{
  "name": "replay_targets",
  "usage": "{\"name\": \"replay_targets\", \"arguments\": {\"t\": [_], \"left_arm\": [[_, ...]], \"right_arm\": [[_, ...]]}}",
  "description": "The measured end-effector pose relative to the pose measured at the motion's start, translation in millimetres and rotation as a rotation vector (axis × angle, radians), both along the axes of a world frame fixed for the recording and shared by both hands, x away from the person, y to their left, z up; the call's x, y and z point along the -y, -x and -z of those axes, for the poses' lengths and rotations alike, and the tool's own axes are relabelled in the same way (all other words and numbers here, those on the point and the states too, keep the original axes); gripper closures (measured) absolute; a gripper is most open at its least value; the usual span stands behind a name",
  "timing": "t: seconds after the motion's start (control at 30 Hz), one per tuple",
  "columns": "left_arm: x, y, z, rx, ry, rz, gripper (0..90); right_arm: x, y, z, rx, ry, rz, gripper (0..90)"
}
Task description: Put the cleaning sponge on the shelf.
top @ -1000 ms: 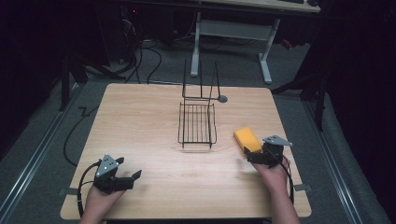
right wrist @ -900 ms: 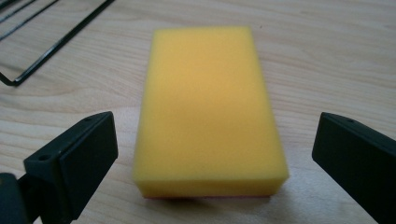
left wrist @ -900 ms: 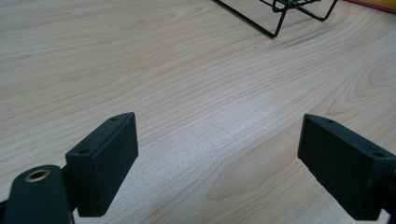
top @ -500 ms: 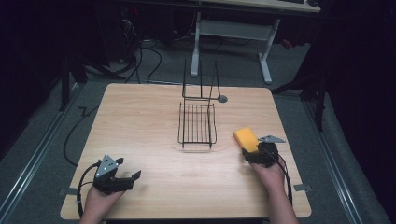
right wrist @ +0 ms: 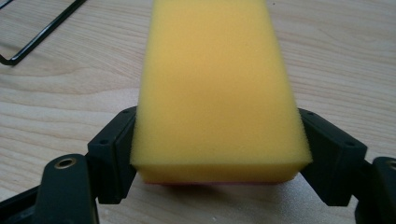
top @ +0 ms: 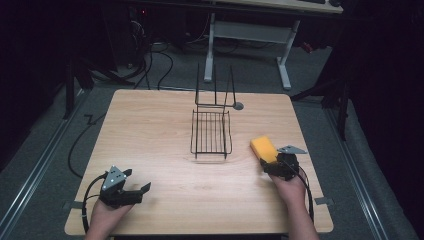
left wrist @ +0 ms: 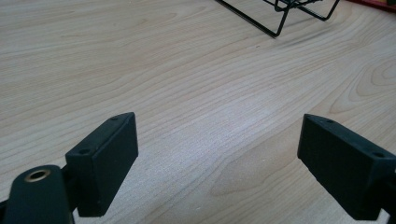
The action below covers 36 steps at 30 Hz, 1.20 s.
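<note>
Closing on the sponge [right wrist: 217, 88]: right gripper [top: 272, 162] has slid in over the last second, and its fingers [right wrist: 112, 154] now pinch the sponge's near end from both sides. Sponge sits flat on the surface [top: 150, 130], at the rack's [top: 211, 132] 4 o'clock, slightly apart from it. Grasp looks set, lift likely next. Left gripper [top: 134, 192] hasn't moved, fingers spread over bare wood near the front edge. Nothing between sponge and rack.
</note>
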State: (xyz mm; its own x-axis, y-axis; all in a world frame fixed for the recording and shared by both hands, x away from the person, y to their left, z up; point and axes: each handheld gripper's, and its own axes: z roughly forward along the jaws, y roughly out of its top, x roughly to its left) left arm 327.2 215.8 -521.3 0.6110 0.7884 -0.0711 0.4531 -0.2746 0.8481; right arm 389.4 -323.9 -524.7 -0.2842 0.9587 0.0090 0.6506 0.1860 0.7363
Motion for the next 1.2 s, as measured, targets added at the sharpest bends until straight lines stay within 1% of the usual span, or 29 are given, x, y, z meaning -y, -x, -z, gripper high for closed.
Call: {"name": "replay_targets", "arguments": {"t": [0.37, 0.53, 0.6, 0.7, 0.73, 0.8, 0.87, 0.97, 1.07, 1.2], "left_arm": [[1.5, -0.1, -0.2, 0.008, -0.021, -0.002, 13.0], [2.3, 0.1, -0.8, 0.014, -0.023, -0.002, 13.0], [2.2, 0.3, -0.9, 0.014, -0.019, -0.002, 13.0], [2.8, 0.3, -1.0, 0.013, -0.025, 0.005, 13.0], [3.1, 0.3, -1.3, 0.015, -0.021, 0.004, 13.0], [2.8, 0.1, -2.0, 0.019, -0.024, 0.007, 13.0], [2.7, -0.4, -2.1, 0.022, -0.028, 0.008, 13.0], [1.8, -1.2, -2.3, 0.024, -0.022, 0.006, 12.9], [0.6, -1.6, -3.0, 0.028, -0.022, 0.008, 12.9], [0.1, -1.1, -4.2, 0.031, -0.014, 0.012, 12.8]], "right_arm": [[-8.6, 13.9, -12.2, 0.062, -0.011, -0.018, 23.2], [-18.3, 19.6, -19.1, 0.099, -0.012, -0.025, 23.3], [-21.5, 20.9, -21.4, 0.107, -0.023, -0.029, 23.3], [-27.9, 22.6, -24.1, 0.119, -0.025, -0.034, 23.3], [-30.3, 22.7, -25.2, 0.13, -0.018, -0.043, 23.4], [-34.7, 23.2, -27.1, 0.135, -0.028, -0.04, 23.4], [-39.5, 22.6, -29.8, 0.151, -0.033, -0.045, 23.4], [-45.6, 20.6, -33.1, 0.16, -0.028, -0.05, 23.4], [-53.3, 17.8, -38.9, 0.175, -0.008, -0.061, 23.5], [-63.1, 13.1, -45.3, 0.196, -0.02, -0.065, 23.5]]}}
